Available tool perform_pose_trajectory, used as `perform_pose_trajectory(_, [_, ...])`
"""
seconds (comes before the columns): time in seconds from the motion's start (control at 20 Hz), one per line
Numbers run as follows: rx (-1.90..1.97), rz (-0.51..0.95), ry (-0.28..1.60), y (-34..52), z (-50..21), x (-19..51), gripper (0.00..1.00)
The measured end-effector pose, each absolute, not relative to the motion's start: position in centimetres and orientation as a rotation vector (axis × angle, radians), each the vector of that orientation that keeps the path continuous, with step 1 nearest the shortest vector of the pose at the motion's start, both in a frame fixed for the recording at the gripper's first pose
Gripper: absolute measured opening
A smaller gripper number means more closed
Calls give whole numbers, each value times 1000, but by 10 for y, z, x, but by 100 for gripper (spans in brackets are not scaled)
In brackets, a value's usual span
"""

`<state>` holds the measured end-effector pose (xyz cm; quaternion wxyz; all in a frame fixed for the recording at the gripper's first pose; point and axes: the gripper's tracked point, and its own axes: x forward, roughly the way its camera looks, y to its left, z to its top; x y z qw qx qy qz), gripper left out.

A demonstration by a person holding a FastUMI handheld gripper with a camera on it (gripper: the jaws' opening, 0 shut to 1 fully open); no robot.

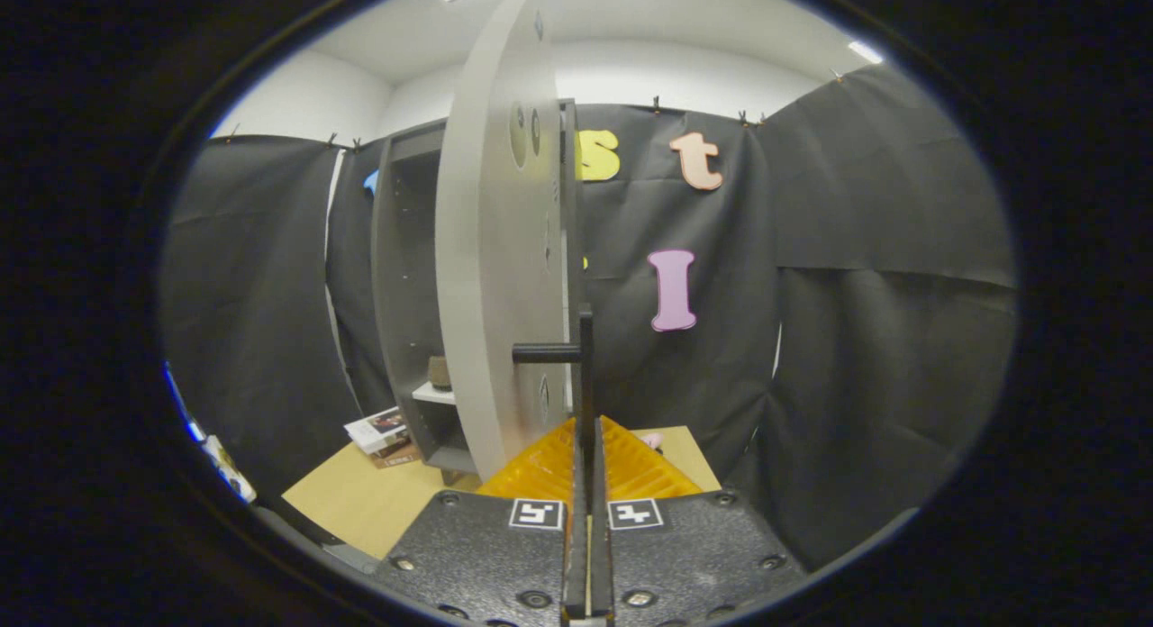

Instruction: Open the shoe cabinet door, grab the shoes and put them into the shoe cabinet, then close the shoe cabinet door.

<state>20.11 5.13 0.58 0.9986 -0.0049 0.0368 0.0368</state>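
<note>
Claw [586, 447] clamped on door handle [576, 357], door [491, 276] half open at 12 o'clock. Risk: the thin handle slips out if the pull goes off-arc.

door [491, 276] grey | handle [576, 352] black | table [360, 501] light wood

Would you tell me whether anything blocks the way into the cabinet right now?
No: the door stands swung open, edge-on ahead, with the gripper shut on its handle. The cabinet opening beyond looks unobstructed.
</note>
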Motion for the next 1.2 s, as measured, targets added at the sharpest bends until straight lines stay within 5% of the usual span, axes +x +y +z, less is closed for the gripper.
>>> perform_pose_trajectory(0.15, [-19, 39, 96, 40, -4, 191, 23])
perform_pose_trajectory(0.5, [37, -50, 114, 19, -25, 140, 90])
perform_pose_trajectory(0.75, [8, -94, 119, 41, -56, 110, 100])
perform_pose_trajectory(1.2, [0, 72, 309, 159, -173, 116, 100])
